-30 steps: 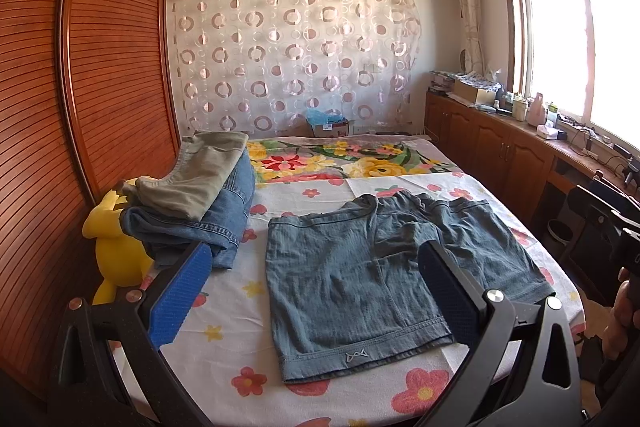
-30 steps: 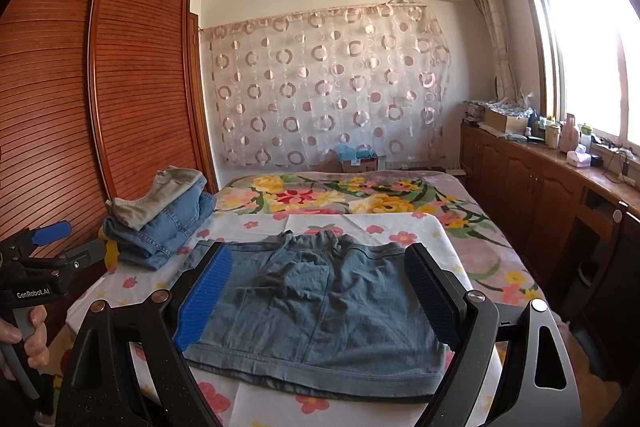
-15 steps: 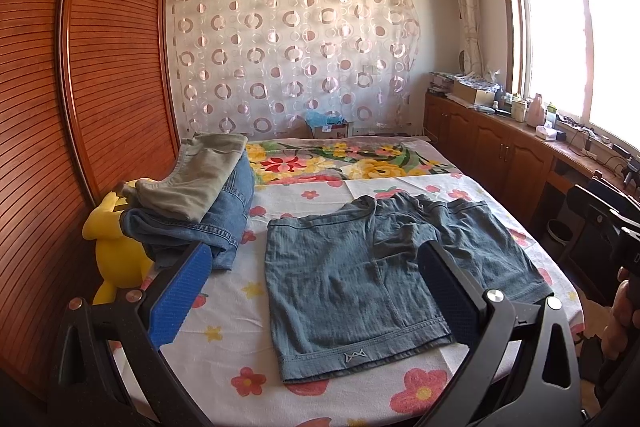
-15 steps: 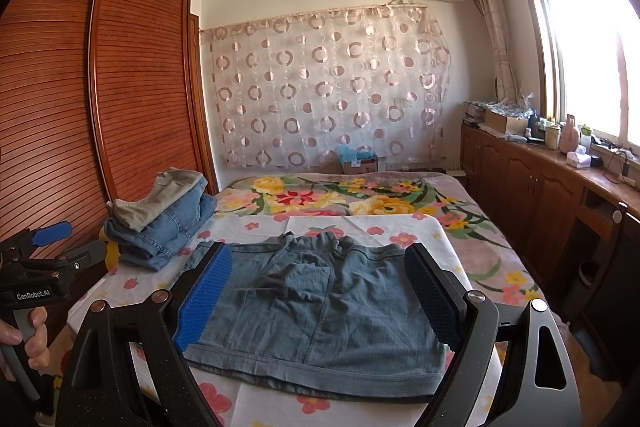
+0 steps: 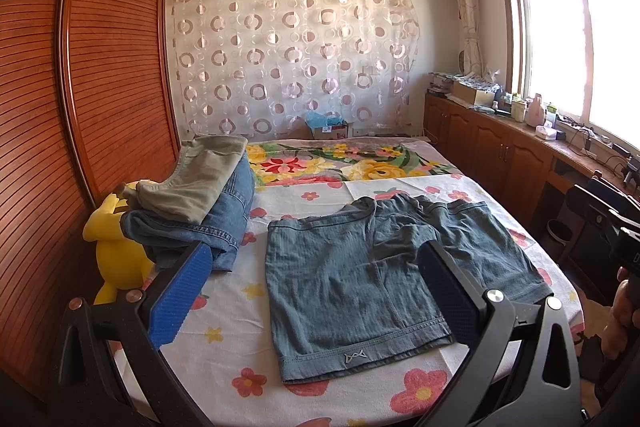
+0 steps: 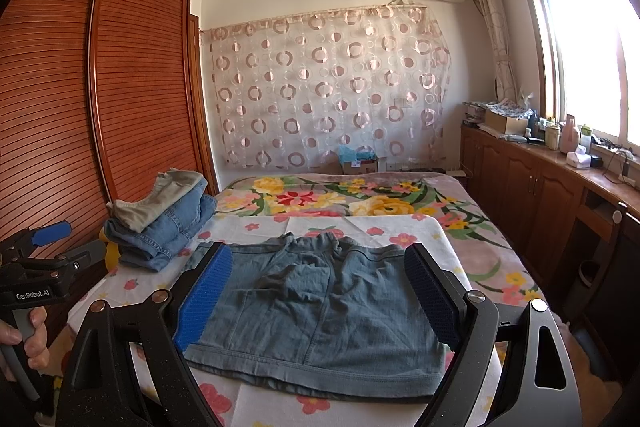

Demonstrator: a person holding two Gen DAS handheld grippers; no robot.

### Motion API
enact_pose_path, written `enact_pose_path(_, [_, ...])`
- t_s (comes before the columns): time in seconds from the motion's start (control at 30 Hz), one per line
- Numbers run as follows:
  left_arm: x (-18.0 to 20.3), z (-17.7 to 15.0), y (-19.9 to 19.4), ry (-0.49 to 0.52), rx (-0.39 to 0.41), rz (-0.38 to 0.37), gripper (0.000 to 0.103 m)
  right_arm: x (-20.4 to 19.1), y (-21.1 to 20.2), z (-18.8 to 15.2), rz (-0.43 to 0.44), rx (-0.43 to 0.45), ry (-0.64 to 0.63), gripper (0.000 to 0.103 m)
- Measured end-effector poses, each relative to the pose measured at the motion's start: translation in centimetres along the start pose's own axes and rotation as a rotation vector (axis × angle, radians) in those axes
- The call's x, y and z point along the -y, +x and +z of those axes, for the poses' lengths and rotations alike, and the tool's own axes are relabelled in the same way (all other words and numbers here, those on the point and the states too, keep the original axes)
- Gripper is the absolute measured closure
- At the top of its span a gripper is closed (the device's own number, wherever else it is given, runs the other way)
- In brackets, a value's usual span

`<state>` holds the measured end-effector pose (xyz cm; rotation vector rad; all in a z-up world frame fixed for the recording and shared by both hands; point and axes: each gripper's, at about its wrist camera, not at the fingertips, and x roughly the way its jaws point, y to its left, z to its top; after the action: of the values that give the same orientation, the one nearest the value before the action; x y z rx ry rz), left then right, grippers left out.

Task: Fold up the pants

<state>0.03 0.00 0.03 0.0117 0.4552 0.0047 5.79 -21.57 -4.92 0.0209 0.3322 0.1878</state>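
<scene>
A pair of grey-blue denim shorts [image 5: 360, 279] lies spread flat on the flowered bedsheet, legs toward me, waistband at the far side. My left gripper [image 5: 312, 259] hovers open above the near edge of the bed, its blue pads apart with nothing between them. In the right wrist view the same shorts [image 6: 316, 311] lie flat under my right gripper [image 6: 316, 267], which is open and empty too. The left gripper's handle, held by a hand [image 6: 28, 331], shows at that view's left edge.
A stack of folded pants [image 5: 200, 203], khaki on top of blue denim, sits at the bed's left beside a yellow plush toy [image 5: 116, 247]. A wooden wardrobe [image 5: 80, 87] runs along the left. Low cabinets [image 5: 500, 155] with clutter line the right wall under the window.
</scene>
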Motion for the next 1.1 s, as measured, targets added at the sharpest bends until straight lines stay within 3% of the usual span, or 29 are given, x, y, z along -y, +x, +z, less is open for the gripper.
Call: enact_pose_path(1.1, [0.73, 0.42, 0.61, 0.003, -0.014, -0.012, 0.0, 0.11, 0.16, -0.02, -0.004, -0.004, 0.008, 0.014])
